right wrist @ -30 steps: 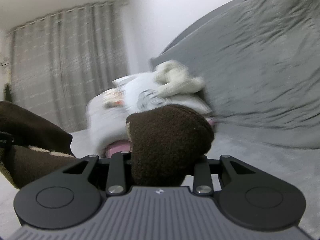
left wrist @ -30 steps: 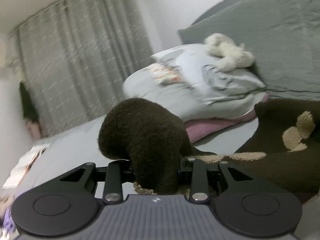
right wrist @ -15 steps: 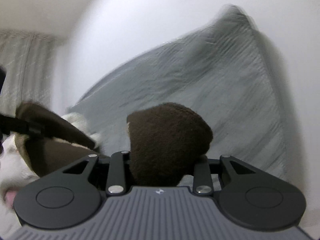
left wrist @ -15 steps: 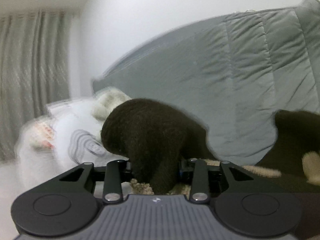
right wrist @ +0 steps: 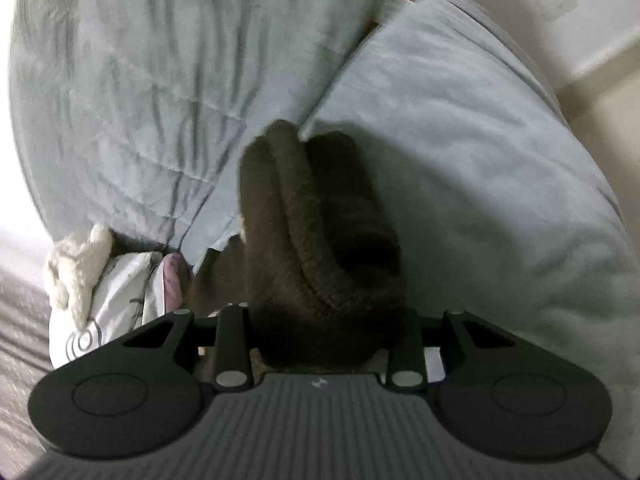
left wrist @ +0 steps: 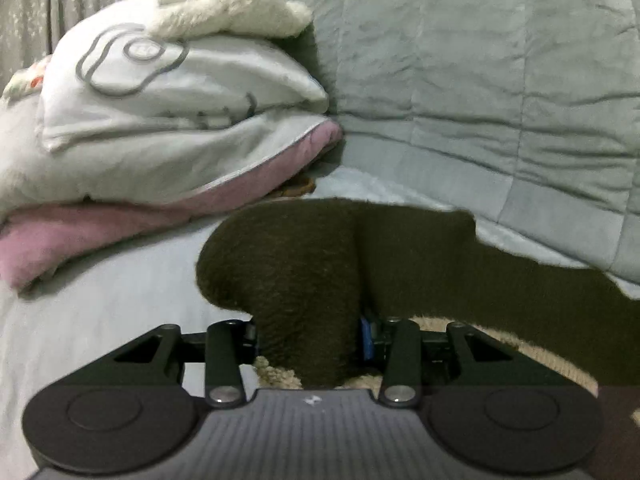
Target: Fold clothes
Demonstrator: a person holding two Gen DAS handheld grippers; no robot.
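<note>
- Left gripper (left wrist: pixel 308 340) and right gripper (right wrist: pixel 320 336) each pinch the brown fleece garment (left wrist: pixel 300 272), filling both frame centres.
- Judged step: laying it onto the bed (left wrist: pixel 100 320); next, spread it flat.

the garment (left wrist: pixel 304 264) lies on the bed (left wrist: pixel 100 312), bunched between the left gripper's (left wrist: pixel 308 344) fingers and stretching off to the right. a stack of folded bedding (left wrist: pixel 160 128) sits behind it to the left, a fluffy toy (left wrist: pixel 224 0) on top, and the quilt (left wrist: pixel 480 80) rises behind.
</note>
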